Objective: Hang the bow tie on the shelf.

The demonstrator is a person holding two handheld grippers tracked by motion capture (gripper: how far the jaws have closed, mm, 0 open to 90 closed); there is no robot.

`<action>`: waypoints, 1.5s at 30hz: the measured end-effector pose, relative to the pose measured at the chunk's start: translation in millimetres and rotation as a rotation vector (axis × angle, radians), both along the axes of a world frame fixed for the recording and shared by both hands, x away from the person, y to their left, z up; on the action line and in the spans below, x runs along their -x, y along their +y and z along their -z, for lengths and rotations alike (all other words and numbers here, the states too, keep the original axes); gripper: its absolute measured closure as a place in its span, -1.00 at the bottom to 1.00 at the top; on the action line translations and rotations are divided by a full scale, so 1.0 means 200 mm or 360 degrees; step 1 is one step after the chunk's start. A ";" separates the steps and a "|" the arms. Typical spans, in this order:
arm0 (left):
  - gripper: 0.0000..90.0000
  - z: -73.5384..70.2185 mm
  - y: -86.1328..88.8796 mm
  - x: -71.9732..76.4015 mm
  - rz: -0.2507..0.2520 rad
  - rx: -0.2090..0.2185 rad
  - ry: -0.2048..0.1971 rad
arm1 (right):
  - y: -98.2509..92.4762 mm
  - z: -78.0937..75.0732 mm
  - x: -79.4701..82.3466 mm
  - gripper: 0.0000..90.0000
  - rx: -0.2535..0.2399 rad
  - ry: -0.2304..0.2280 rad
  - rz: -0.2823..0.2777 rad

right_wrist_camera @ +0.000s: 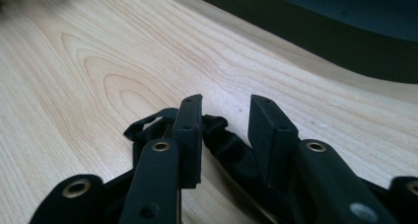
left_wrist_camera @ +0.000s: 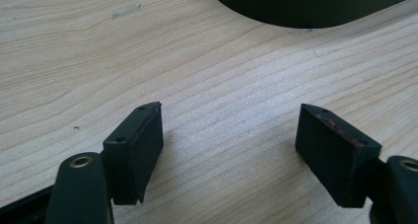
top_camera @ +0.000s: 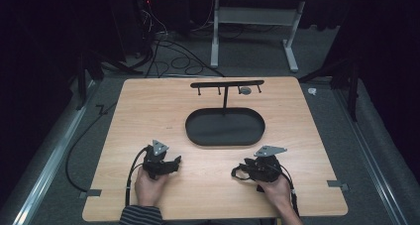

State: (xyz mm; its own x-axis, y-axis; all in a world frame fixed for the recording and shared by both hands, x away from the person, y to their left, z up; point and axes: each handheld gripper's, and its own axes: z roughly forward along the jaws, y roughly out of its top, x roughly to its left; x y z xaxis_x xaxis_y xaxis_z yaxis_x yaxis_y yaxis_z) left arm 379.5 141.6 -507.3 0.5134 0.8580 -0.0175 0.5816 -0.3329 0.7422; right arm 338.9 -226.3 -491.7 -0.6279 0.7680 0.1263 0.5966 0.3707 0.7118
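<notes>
My right gripper point(top_camera: 241, 168) lies low on the wooden table point(top_camera: 148, 111) at the near right, pointing left. In the right gripper view its jaws point(right_wrist_camera: 226, 103) stand partly apart over a small black strap-like thing point(right_wrist_camera: 224, 140) that lies on the wood. The thing runs under the left jaw and into the gap, and the pads are not seen pressing on it. My left gripper point(top_camera: 173, 164) rests at the near left, held by a hand with a striped sleeve. In the left gripper view it point(left_wrist_camera: 229, 110) is wide open, with bare wood between the pads.
A black oval tray point(top_camera: 225, 141) sits mid-table just beyond both grippers, and its rim shows in the gripper views point(left_wrist_camera: 305, 12) point(right_wrist_camera: 320, 36). Behind it stands a black T-shaped rack point(top_camera: 227, 84) with hooks and a small grey round piece point(top_camera: 244, 90). Cables lie on the floor beyond the table.
</notes>
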 end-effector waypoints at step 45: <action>-0.40 0.00 0.00 0.00 0.0000 0.0001 0.0003 | -0.08 -0.25 0.03 0.87 -0.0059 -0.0252 0.0003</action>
State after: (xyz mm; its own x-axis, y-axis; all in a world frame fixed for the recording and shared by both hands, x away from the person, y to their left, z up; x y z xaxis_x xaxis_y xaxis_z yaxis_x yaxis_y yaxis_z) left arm 379.5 141.7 -507.1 0.5136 0.8578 -0.0190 0.5828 -0.3325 0.7414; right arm 332.1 -241.4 -441.4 -0.6406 0.7660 0.0541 0.4767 0.3415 0.8100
